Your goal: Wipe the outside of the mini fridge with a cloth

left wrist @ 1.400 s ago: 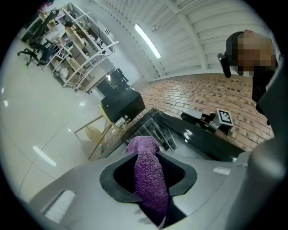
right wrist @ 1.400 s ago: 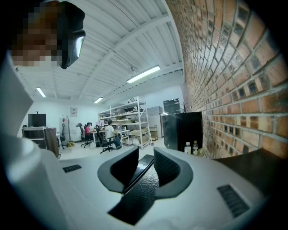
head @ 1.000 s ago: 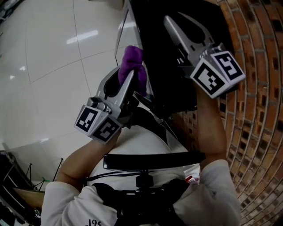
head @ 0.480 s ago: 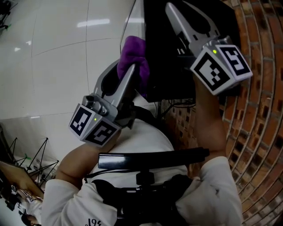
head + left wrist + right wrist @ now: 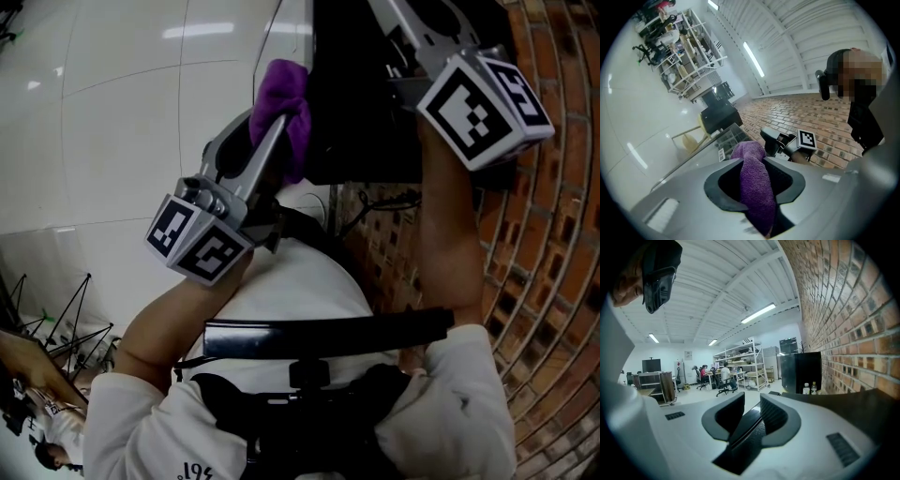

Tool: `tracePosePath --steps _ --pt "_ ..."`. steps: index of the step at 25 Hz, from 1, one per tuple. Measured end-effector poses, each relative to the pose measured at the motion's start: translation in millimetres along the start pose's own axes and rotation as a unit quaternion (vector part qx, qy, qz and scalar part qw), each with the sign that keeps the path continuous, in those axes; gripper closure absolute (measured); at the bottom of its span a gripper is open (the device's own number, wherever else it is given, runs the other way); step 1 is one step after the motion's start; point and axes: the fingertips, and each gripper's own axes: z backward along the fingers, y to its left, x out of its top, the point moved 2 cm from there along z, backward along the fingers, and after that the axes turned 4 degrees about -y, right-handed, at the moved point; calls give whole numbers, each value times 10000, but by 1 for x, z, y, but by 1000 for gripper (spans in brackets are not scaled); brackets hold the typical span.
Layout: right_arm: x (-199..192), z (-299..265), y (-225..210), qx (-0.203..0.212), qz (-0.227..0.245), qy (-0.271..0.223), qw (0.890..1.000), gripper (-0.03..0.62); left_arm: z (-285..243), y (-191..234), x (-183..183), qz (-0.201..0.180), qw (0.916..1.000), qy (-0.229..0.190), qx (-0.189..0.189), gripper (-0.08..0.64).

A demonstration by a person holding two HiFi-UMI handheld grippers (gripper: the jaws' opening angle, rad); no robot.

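The black mini fridge (image 5: pixel 361 112) stands against a brick wall. My left gripper (image 5: pixel 261 120) is shut on a purple cloth (image 5: pixel 286 94) and holds it against the fridge's left side wall. In the left gripper view the cloth (image 5: pixel 757 187) fills the gap between the jaws of that gripper (image 5: pixel 754 161). My right gripper (image 5: pixel 422 19) reaches over the fridge's top, its fingertips cut off by the picture's upper edge. In the right gripper view the jaws of this gripper (image 5: pixel 751 401) are closed on a thin dark edge of the fridge (image 5: pixel 843 404).
The brick wall (image 5: pixel 544 234) runs close along the right. White tiled floor (image 5: pixel 103 141) lies to the left. Farther off stand a second black cabinet (image 5: pixel 801 369) with bottles (image 5: pixel 808 388) by it, shelving (image 5: pixel 740 364) and people at desks.
My left gripper has slid the purple cloth a little way along the fridge's side, up the picture. The right gripper keeps its hold on the fridge's edge.
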Motion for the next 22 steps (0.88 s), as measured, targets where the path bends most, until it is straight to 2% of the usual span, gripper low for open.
tracePosePath --steps 22 --pt "2 0 1 -9 49 -23 10000 499 0 83 -57 -195 9991 78 368 454"
